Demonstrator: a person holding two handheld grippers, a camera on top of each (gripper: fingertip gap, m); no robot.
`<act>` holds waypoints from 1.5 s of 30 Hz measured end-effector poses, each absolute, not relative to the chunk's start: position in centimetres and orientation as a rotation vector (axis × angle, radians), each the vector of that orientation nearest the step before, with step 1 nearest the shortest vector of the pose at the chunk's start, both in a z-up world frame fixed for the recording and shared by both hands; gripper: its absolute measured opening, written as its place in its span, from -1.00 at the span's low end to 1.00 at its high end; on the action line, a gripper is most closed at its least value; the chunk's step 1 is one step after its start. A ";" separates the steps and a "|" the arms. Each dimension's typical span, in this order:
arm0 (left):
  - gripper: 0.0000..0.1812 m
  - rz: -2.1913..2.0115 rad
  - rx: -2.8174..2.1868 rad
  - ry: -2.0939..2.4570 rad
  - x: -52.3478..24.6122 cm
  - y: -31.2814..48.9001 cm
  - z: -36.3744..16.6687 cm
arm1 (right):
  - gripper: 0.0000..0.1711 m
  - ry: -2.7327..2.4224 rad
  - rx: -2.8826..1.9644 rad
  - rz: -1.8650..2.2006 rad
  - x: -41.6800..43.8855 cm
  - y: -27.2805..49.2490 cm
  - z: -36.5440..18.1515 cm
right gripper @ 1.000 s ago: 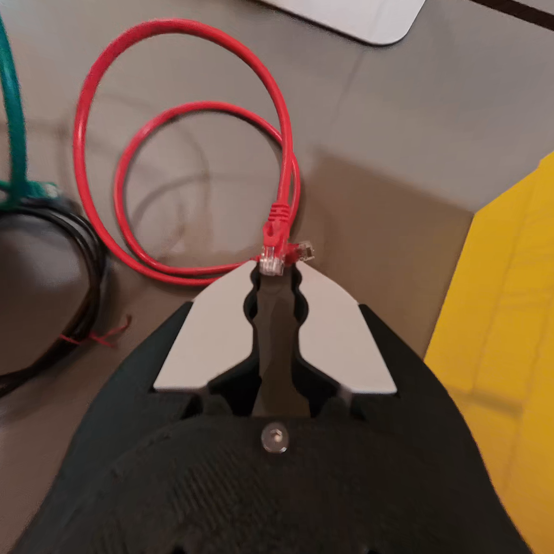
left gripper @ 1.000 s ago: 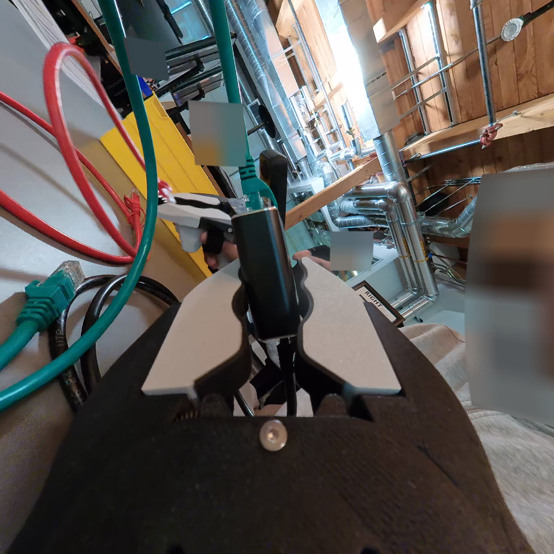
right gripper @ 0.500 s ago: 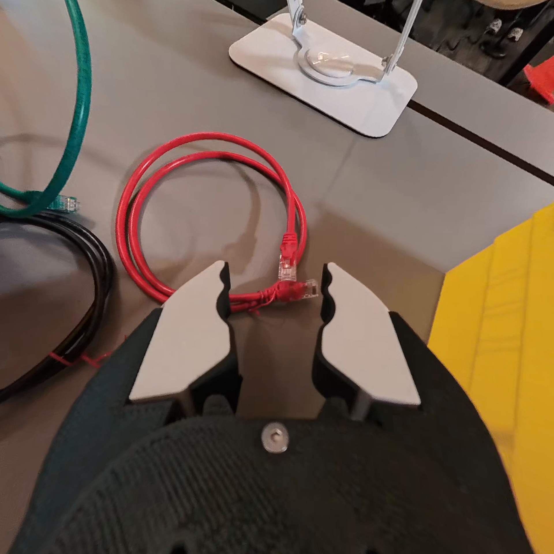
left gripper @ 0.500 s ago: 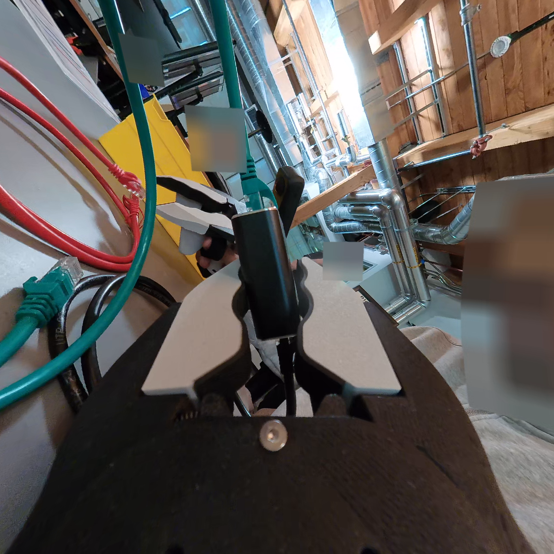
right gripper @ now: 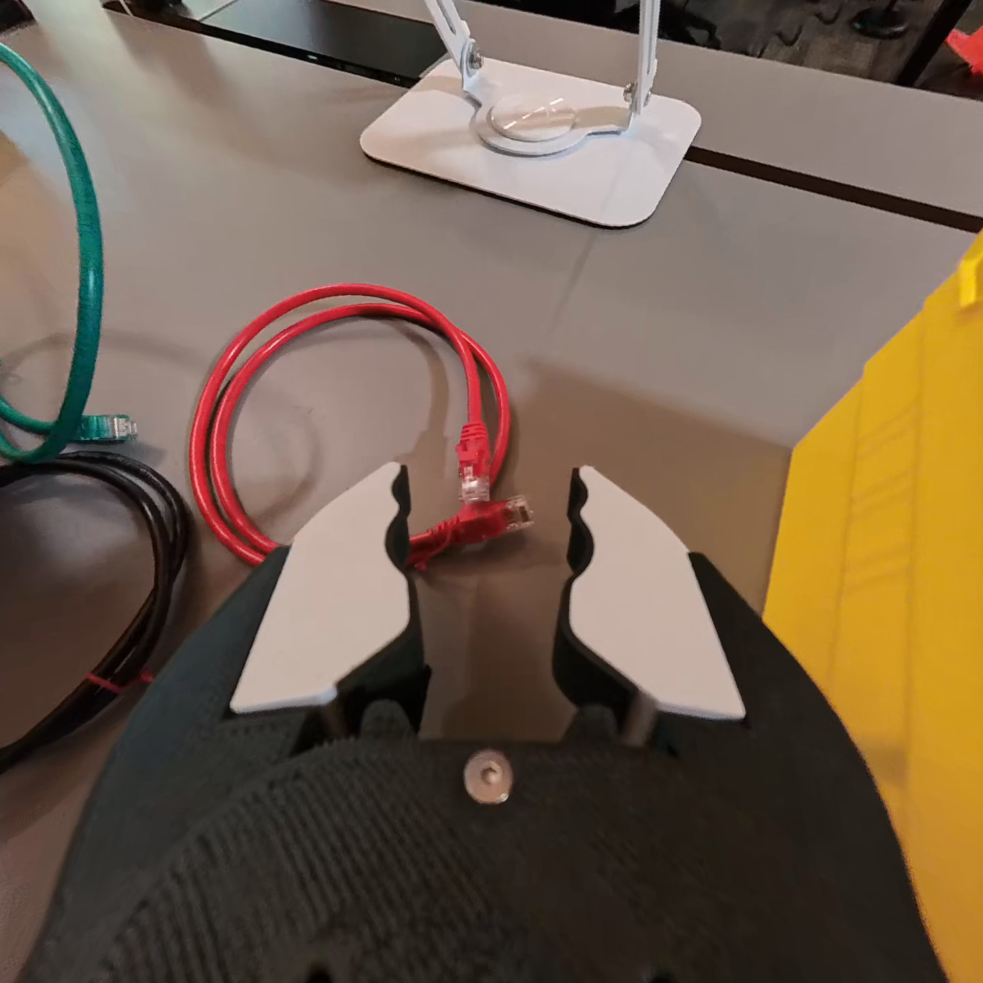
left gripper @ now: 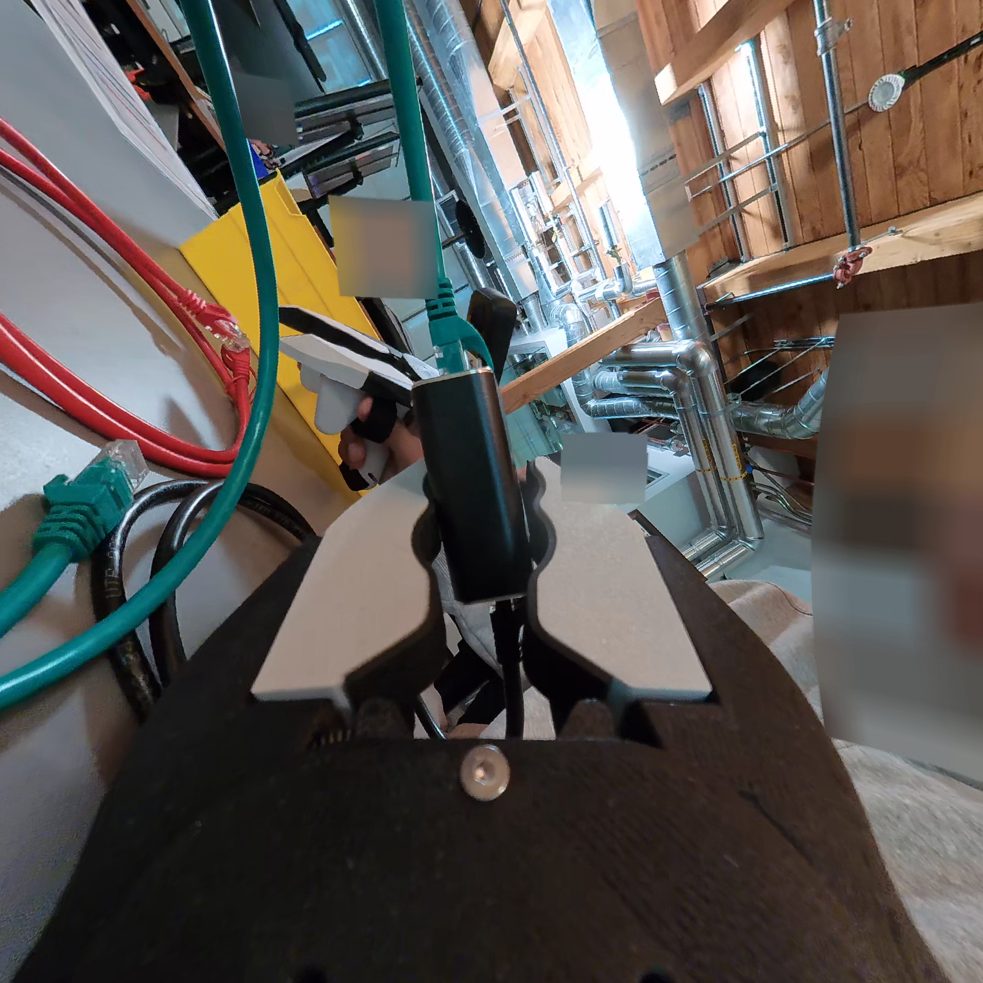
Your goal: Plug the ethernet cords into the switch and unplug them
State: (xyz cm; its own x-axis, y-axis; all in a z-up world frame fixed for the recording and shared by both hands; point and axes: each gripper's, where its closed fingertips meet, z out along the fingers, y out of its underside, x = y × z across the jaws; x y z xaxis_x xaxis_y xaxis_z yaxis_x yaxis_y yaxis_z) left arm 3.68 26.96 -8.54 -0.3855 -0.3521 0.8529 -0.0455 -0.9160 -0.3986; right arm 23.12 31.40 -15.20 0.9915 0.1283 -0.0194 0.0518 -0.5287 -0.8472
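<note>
**Switch clamped left, right jaws spread**

Gripping the black switch (left gripper: 473, 489) in the left gripper (left gripper: 481, 510), jaws clenched on its sides; green cord (left gripper: 425, 175) sitting plugged into its far end. Hovering the right gripper (right gripper: 489, 510) with jaws released, holding nothing. Lying just ahead of and between those jaws on the grey table (right gripper: 665, 330): coiled red cord (right gripper: 340, 340), both plugs loose. Standing right of the jaws: yellow bin (right gripper: 893, 532), contents hidden. Lying left: black cable (right gripper: 154, 532), spare green plug (right gripper: 109, 427). Standing beyond: white stand base (right gripper: 532, 175).
</note>
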 end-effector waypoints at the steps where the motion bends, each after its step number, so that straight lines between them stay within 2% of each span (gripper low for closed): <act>1: -0.68 -2.408 -1.621 0.538 3.6 26.9 -8.6 | -0.33 -0.119 -2.132 0.104 23.1 31.5 -15.3; 3: -0.68 -2.405 -1.622 0.533 3.5 26.9 -8.6 | -0.35 -0.127 -2.115 0.129 22.7 31.8 -15.1; 8: -0.69 -2.396 -1.626 0.520 3.0 26.8 -8.7 | -0.63 -0.200 -2.063 0.057 22.0 33.0 -14.2; 10: -0.69 -2.391 -1.626 0.514 2.7 26.7 -8.7 | -0.61 -0.237 -2.100 0.010 22.0 33.3 -15.1; 13: -0.69 -2.385 -1.626 0.506 2.4 26.6 -8.7 | -0.48 -0.259 -2.152 -0.007 21.7 33.7 -16.1; 18: -0.69 -2.373 -1.626 0.499 1.8 26.4 -8.7 | -0.45 -0.294 -2.207 -0.056 22.0 34.3 -17.3; 21: -0.69 -2.364 -1.624 0.488 1.4 26.4 -8.7 | -0.67 -0.309 -2.236 -0.037 21.9 34.5 -17.8; 22: -0.69 -2.361 -1.624 0.484 1.3 26.4 -8.7 | -0.83 -0.314 -2.240 -0.024 21.8 34.5 -17.8; 25: -0.70 -2.352 -1.621 0.475 1.0 26.5 -8.7 | -1.00 -0.327 -2.236 -0.015 21.6 34.5 -17.4; 31: -0.70 -2.352 -1.620 0.470 0.9 26.6 -8.7 | -1.00 -0.315 -2.206 -0.100 22.3 33.5 -15.7; 39: -0.69 -2.381 -1.615 0.476 1.4 26.6 -8.6 | -1.00 -0.231 -2.249 -0.096 22.8 32.5 -16.4; 42: -0.69 -2.393 -1.616 0.478 1.6 26.5 -8.7 | -0.79 -0.220 -2.228 -0.086 22.8 32.9 -16.4; 45: -0.69 -2.406 -1.614 0.473 1.7 26.5 -8.7 | -0.70 -0.214 -2.223 -0.057 22.5 33.3 -16.6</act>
State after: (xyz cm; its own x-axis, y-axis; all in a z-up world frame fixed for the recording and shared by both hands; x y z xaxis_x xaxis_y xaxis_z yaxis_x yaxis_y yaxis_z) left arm 1.73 26.50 -8.68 -0.3806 -0.3430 0.8588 -0.0073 -0.9275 -0.3737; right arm 22.47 33.32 -16.58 0.9842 0.1336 0.1165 0.1739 -0.6007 -0.7804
